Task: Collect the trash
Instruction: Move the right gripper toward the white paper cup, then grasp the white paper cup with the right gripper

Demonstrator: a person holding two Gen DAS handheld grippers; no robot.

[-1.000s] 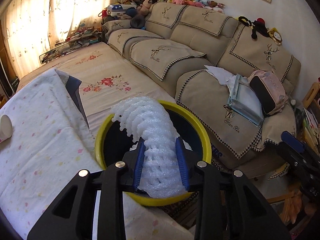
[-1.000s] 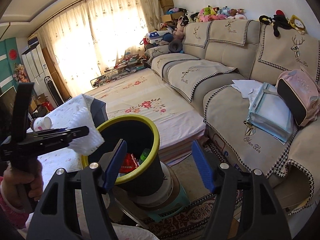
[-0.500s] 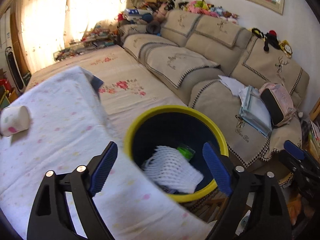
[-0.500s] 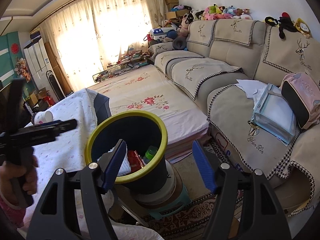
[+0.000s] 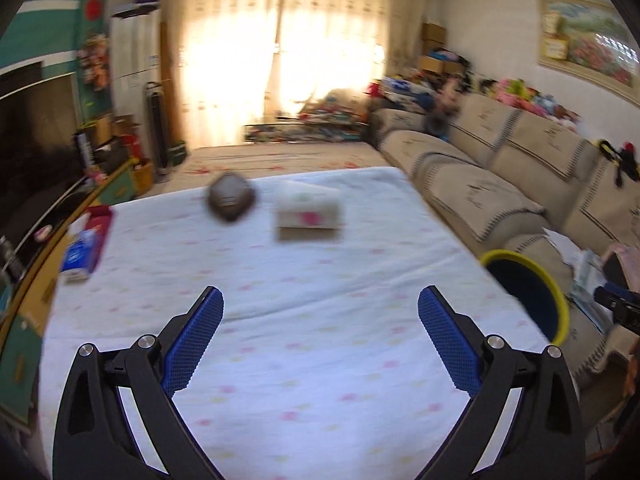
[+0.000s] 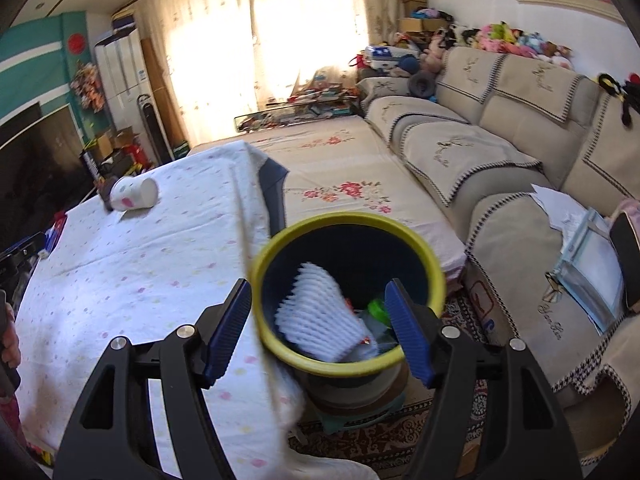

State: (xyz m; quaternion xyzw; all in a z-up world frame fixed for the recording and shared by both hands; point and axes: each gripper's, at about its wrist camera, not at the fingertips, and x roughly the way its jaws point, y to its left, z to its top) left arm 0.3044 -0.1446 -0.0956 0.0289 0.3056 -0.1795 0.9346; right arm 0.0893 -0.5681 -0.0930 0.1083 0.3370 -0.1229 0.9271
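My left gripper (image 5: 320,294) hangs over the white flowered tablecloth (image 5: 280,360), its jaws still opening and nothing between them. Ahead of it, blurred, lie a tipped paper cup (image 5: 308,216) and a dark round object (image 5: 230,200). The yellow-rimmed bin (image 5: 524,292) stands off the table's right edge. In the right wrist view my right gripper (image 6: 318,285) is open and empty just above the bin's (image 6: 348,220) near rim. A white foam net (image 6: 316,312) lies inside on red and green trash. The cup (image 6: 134,194) lies at the table's far left.
A blue tissue pack (image 5: 80,256) and a red packet (image 5: 98,216) sit at the table's left edge. A beige sofa (image 6: 500,132) with a pink bag and papers runs along the right. A television (image 5: 36,140) stands left. A person's hand (image 6: 8,344) shows at the left border.
My left gripper let go of the foam net, which dropped into the bin. It then swung left over the table with its jaws wide. The right gripper moved closer to the bin.
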